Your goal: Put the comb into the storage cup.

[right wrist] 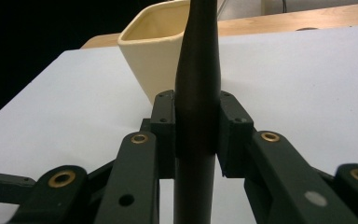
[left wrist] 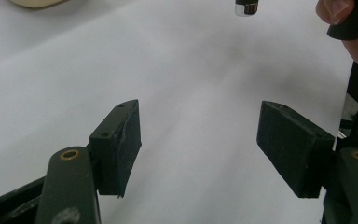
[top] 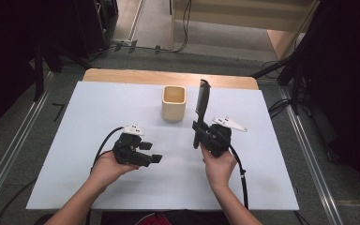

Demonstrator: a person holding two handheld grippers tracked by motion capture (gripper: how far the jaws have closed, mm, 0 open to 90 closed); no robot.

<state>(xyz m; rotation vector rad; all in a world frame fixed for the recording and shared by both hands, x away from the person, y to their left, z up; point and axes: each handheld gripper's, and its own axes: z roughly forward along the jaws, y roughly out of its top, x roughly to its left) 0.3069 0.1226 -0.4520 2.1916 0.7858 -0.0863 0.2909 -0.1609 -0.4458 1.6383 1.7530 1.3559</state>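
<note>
Fingers of my right gripper clamp the black comb, which rises just beside the cream cup. Left gripper fingers gape wide over bare white surface, edges well apart.

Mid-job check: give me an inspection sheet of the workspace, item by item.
Surface: white sheet on a wooden table.
Job's things: black comb upright in the right gripper; cream square cup standing empty beside it.
Clutter: nothing seen.
Grippers: right gripper shut on the comb's handle; left gripper open, nothing between its jaws.
Cables: one black cable trails from each gripper.
Surroundings: grey floor, metal rails, floor cables.
</note>
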